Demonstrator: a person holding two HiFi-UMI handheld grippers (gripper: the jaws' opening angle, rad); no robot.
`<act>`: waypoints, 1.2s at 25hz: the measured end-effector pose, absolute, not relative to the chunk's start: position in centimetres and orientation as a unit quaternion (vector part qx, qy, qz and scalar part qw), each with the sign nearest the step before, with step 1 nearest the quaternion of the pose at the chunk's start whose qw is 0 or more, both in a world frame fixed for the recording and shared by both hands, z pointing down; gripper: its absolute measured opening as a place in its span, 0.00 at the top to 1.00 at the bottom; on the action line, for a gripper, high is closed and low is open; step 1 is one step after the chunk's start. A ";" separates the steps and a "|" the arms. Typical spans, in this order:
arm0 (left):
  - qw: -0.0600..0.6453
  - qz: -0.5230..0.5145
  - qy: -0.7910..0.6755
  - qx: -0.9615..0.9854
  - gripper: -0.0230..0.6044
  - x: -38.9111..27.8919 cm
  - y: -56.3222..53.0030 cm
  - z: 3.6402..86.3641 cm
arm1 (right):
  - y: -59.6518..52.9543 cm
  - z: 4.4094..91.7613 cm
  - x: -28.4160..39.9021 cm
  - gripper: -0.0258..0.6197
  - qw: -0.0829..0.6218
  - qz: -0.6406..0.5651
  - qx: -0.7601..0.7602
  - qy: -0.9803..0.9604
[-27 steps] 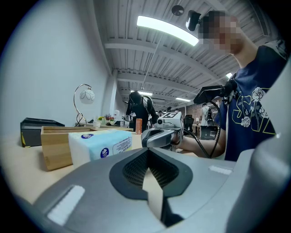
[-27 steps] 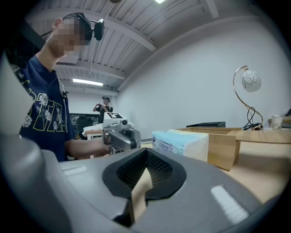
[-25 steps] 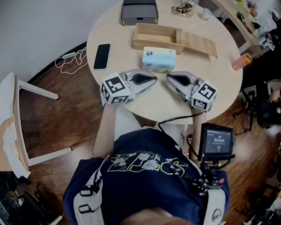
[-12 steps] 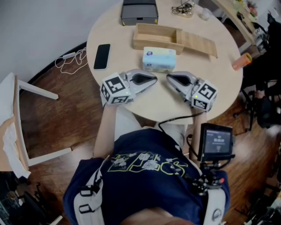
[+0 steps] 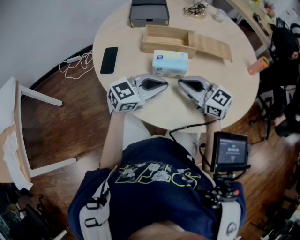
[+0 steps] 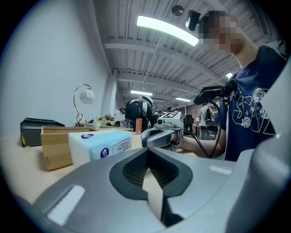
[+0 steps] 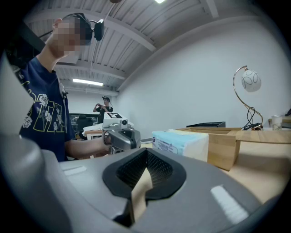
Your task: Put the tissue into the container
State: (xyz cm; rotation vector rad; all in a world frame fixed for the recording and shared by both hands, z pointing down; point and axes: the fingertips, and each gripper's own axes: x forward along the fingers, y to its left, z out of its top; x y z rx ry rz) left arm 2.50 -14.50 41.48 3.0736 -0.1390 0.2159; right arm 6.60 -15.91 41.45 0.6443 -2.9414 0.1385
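Observation:
A pale blue and white tissue pack (image 5: 169,63) lies on the round table (image 5: 164,110), just in front of an open wooden box (image 5: 168,39) with its sliding lid (image 5: 212,47) pulled out to the right. My left gripper (image 5: 165,85) rests on the table below the pack and points right, jaws shut and empty. Facing it, my right gripper (image 5: 180,84) points left, shut and empty too. In the left gripper view the pack (image 6: 97,145) stands before the box (image 6: 57,141). The right gripper view shows the pack (image 7: 180,142) and the box (image 7: 227,141).
A black phone (image 5: 108,60) lies at the table's left side, a dark case (image 5: 149,14) at the far edge, a coil of cable (image 5: 196,8) beside it. A white chair (image 5: 18,136) stands left of the table. A small screen (image 5: 230,151) hangs at the person's right hip.

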 end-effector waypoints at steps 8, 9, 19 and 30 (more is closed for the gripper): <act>0.035 0.066 -0.048 0.996 0.96 2.7 -14.5 41.2 | -15.9 41.3 6.6 0.96 0.062 0.048 0.214 -0.974; 0.035 0.065 -0.048 0.996 0.96 2.7 -14.5 41.2 | -15.9 41.3 6.7 0.96 0.063 0.048 0.214 -0.974; 0.035 0.066 -0.049 0.996 0.96 2.7 -14.5 41.2 | -16.0 41.5 6.8 0.96 0.063 0.046 0.212 -0.974; 0.031 0.071 -0.047 0.996 0.96 2.6 -14.6 41.5 | -16.0 41.5 6.8 0.96 0.063 0.046 0.211 -0.974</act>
